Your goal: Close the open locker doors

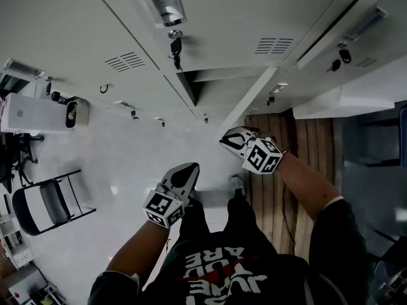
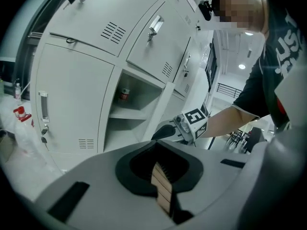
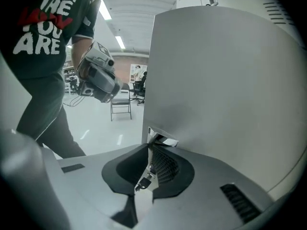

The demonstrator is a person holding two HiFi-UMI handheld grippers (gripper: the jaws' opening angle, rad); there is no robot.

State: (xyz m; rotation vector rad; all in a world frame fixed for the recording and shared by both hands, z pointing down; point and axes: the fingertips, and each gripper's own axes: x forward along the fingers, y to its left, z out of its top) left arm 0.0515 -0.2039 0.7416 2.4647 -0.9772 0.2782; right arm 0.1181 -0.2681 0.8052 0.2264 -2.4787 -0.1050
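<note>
Head view, door: the locker door (image 1: 257, 103) stands swung out edge-on. It runs from the lockers back to my right tool (image 1: 234, 140), which sits at its free edge.
Head view, opening: the open compartment (image 1: 194, 84) lies ahead and to the left of the right tool. My left tool (image 1: 184, 173) hangs short of it, apart from the door.
Left gripper view, left tool (image 2: 160, 186): the jaws are together with nothing between them.
Left gripper view, target: the open compartment (image 2: 132, 104) is ahead and a little left. The door's upright edge (image 2: 160, 107) is just right of it, with the right tool (image 2: 165, 131) at its foot.
Right gripper view, right tool (image 3: 151, 169): the jaws are nearly together, pinching the door's free edge.
Right gripper view, door (image 3: 225, 80): its long axis is upright and its face fills everything right of the jaws. The left tool (image 3: 98, 78) is well off to the left.
Judgement: the right tool is the nearer one, and the door must swing left toward the opening.
</note>
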